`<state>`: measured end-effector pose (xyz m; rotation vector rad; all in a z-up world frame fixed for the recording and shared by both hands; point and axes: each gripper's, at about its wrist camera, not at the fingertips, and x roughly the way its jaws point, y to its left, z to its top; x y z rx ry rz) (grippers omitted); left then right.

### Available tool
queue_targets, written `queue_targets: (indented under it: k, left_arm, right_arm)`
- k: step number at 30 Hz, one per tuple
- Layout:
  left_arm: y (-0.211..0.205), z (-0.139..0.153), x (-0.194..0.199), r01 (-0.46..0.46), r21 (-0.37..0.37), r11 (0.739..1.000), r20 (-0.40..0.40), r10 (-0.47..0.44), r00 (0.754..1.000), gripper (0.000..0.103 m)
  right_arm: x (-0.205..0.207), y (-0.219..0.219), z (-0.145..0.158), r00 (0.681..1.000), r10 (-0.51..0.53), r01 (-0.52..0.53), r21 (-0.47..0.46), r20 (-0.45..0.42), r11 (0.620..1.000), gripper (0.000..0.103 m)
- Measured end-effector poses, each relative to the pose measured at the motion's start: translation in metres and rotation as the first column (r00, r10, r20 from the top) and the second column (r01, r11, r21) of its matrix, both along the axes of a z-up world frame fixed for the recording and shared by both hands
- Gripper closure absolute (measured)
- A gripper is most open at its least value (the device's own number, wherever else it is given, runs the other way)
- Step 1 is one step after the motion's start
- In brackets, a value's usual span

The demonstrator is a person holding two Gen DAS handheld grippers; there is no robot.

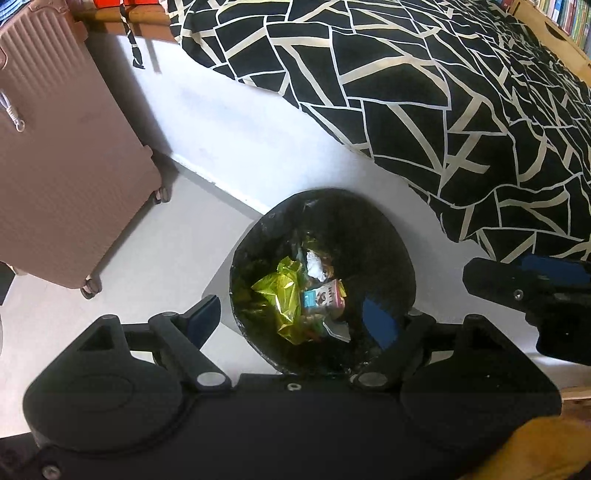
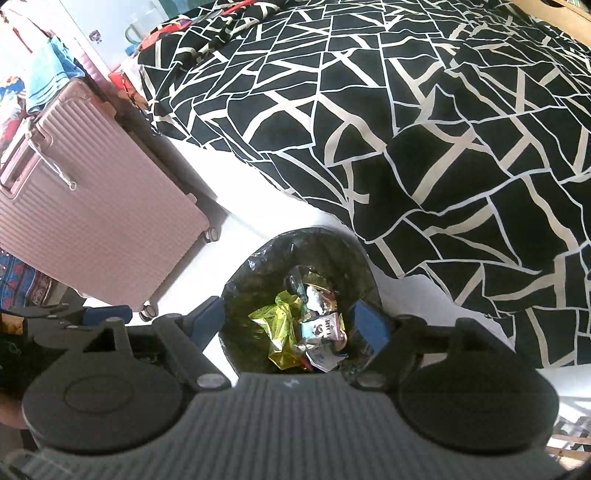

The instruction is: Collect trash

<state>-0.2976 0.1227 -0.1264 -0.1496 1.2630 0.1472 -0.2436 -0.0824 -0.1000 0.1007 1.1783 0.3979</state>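
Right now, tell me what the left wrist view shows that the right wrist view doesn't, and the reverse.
Only the left wrist view shows a wooden ledge behind the suitcase and the right tool from the side.

Only the right wrist view shows a blue towel on the suitcase and a patterned rug.

Both show the black-lined bin holding a yellow wrapper and small carton, the pink suitcase, and the black-and-white bedcover.

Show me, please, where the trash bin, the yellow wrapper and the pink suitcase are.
trash bin (image 1: pixel 391 236): left wrist view, dark inner wall near the rim.
yellow wrapper (image 1: pixel 282 295): left wrist view, middle of the crumpled foil.
pink suitcase (image 2: pixel 96 229): right wrist view, ribbed side panel.
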Motion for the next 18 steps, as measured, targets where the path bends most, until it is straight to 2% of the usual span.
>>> queue_targets:
  k: [18]
  left_arm:
    - [-0.0033, -0.0023, -0.0076, -0.001, -0.012, 1.000, -0.015, 0.001, 1.000, 0.018]
  right_arm:
    - [-0.0060, -0.0003, 0.0022, 1.000, 0.007, -0.007, -0.024, -0.003, 1.000, 0.017]
